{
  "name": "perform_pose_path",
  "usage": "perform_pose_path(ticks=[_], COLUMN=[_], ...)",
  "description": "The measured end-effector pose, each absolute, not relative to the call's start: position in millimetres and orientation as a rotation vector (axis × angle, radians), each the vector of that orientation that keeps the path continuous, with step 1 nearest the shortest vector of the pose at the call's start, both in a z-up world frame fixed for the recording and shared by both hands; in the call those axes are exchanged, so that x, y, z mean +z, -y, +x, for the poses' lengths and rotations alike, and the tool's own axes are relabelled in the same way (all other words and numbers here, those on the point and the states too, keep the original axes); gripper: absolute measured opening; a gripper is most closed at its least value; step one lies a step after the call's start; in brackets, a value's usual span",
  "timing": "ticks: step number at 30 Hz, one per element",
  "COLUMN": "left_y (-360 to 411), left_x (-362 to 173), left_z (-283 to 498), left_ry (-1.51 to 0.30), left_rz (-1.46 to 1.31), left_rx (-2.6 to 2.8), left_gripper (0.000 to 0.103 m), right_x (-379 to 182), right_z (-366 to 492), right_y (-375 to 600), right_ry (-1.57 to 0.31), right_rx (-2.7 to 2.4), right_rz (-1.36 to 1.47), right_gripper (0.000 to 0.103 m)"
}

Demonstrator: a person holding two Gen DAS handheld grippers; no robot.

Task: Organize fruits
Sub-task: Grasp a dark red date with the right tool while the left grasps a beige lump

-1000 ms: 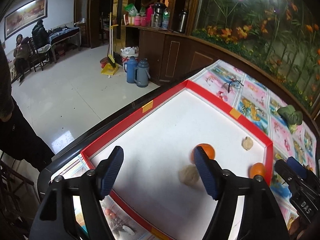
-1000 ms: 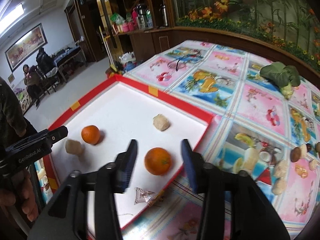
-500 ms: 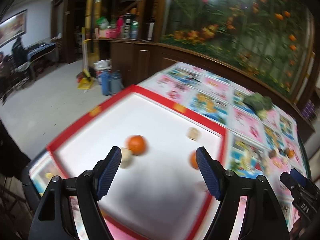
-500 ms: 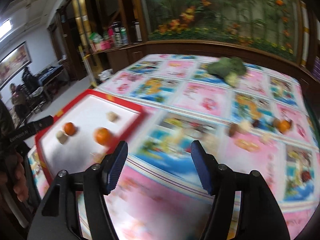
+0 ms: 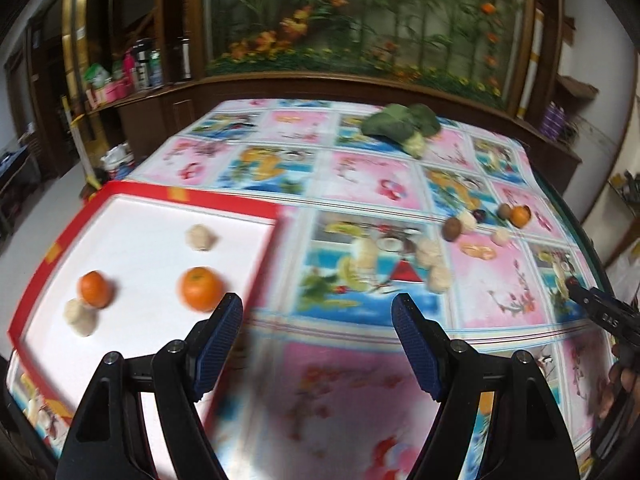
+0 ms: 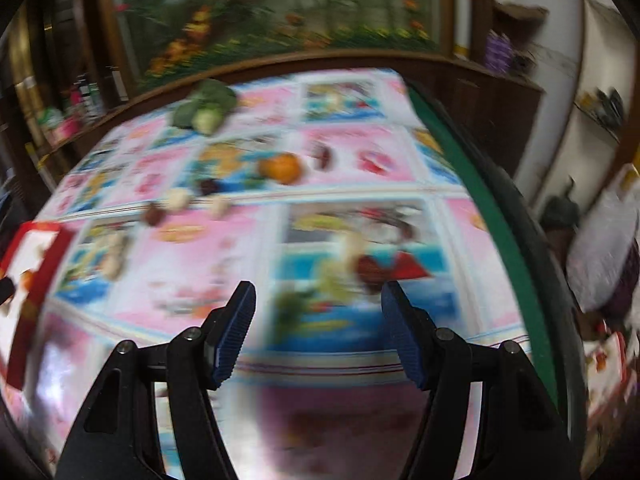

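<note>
A red-rimmed white tray point(image 5: 224, 198) lies at the left of the table. It holds two oranges point(image 5: 201, 288) point(image 5: 94, 289) and two pale round fruits point(image 5: 201, 237) point(image 5: 81, 317). Loose fruits lie on the patterned cloth at the right: an orange point(image 5: 520, 216), brown fruits point(image 5: 453, 229) and several pale ones point(image 5: 440, 279). My left gripper point(image 5: 318, 336) is open and empty above the cloth by the tray's right edge. My right gripper point(image 6: 318, 330) is open and empty above the cloth; an orange point(image 6: 280, 168) lies far ahead of it. The right wrist view is blurred.
A green leafy vegetable point(image 5: 402, 124) lies at the far side of the table. The table's dark green edge point(image 6: 492, 216) runs along the right. A wooden cabinet and a flower mural stand behind the table. The right gripper's body point(image 5: 608, 316) shows at the left wrist view's right edge.
Both grippers swung right, away from the tray and towards the loose fruits. The right gripper left the orange in the tray and opened wider. The left stayed open.
</note>
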State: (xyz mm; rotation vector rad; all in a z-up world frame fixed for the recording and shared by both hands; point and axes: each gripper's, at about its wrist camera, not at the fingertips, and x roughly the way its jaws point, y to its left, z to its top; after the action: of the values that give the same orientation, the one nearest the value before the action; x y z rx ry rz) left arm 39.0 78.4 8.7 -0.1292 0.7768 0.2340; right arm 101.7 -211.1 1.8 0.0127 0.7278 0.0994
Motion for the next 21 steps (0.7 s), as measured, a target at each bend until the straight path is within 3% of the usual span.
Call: perform_pose_path(ticks=[3,5,7,8,19,21], left_y=[-63.0,-54.3,-44.9,-38.4,-5.5,-4.6], left_x=[3.2,0.2,-1.9,-3.5,-21.1,-28.7], left_z=[51.1,61.0,71.5,78.8,104.5,111.3], left_ry=[-0.804,-0.813,-0.816,-0.823,-0.833,-0.856], left_rz=[-0.124,-0.115,-0.108,-0.098,-0.052,-0.060], left_rx=[0.205,0.192,0.171,0.169,0.150,0.143], left_gripper=[0.077,0.077,0.077,0.077,0.076,0.058], right_x=[-7.2,-7.9,-10.4,-10.7,-10.8,-11.2], right_z=[119.7,123.6,133.1,133.7,128.1,129.4], right_y=[223.6,223.9,222.1,219.8,231.0,231.1], right_ry=[-0.774,-0.775,-0.796,-0.789,-0.769,-0.769], right_rx=[0.084,0.082,0.074,0.055,0.098,0.107], right_rz=[0.007,-0.002,-0.023,-0.037,0.009,0.015], right_gripper=[0.053,0.052,0.041,0.023,0.024,0.024])
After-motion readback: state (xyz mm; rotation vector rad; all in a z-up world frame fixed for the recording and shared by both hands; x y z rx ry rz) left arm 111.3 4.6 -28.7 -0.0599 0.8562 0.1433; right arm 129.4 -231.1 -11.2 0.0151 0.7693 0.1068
